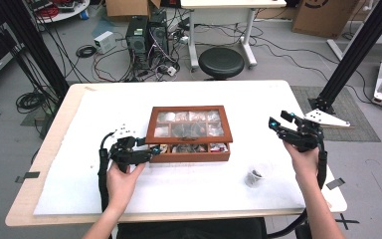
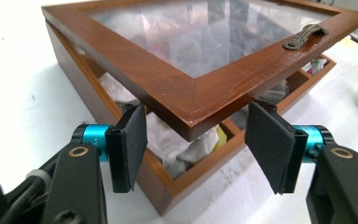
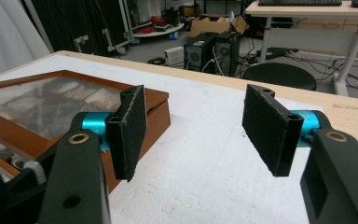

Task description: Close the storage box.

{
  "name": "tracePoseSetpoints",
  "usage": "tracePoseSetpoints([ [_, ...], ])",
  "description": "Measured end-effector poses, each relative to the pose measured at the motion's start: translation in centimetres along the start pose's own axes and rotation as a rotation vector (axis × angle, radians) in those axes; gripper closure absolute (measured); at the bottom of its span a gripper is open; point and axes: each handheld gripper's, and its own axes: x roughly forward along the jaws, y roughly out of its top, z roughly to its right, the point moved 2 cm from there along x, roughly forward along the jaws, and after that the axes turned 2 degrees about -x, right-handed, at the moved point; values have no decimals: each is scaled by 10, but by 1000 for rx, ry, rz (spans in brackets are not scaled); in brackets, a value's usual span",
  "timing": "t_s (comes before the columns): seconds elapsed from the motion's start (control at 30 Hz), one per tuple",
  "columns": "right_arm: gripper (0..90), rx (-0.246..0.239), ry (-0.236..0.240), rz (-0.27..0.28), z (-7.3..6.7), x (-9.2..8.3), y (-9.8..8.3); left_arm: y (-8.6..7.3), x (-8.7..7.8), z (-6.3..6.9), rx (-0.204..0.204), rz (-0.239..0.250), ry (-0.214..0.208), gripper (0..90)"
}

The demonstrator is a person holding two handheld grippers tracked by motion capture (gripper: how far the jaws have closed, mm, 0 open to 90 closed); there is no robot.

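A brown wooden box [image 1: 189,155] with a glass lid [image 1: 189,123] sits mid-table, its lid raised a little at the front. Small packets fill its compartments. My left gripper [image 1: 154,149] is at the box's front left corner. In the left gripper view the lid's corner [image 2: 191,116] pokes between the pads of the left gripper [image 2: 196,144], which stand apart from it; whether the lid rests on their tips I cannot tell. A metal handle [image 2: 305,36] sits on the lid's front rail. My right gripper [image 1: 279,119] [image 3: 198,126] hovers open right of the box [image 3: 154,116], nothing between its pads.
A white mat [image 1: 79,174] covers the tabletop. A small clear bag with something dark inside [image 1: 254,175] lies on it, front right of the box. Behind the table stand a black stool [image 1: 221,62], computer towers [image 1: 146,37] and loose cables.
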Motion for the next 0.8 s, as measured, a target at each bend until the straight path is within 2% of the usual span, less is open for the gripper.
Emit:
tracePoseSetpoints([
  [0.2, 403, 1, -2, -1, 1, 0, -1, -6, 3, 0, 8, -25, 9, 391],
  [0.5, 403, 9, -5, -4, 2, 0, -2, -9, 4, 2, 41, -49, 35, 406],
  [0.63, 403, 9, -6, -2, 3, 0, -2, -9, 4, 4, 59, -57, 58, 413],
  [0.8, 403, 15, -8, -3, 4, 0, -3, -12, 6, 7, 92, -100, 97, 412],
])
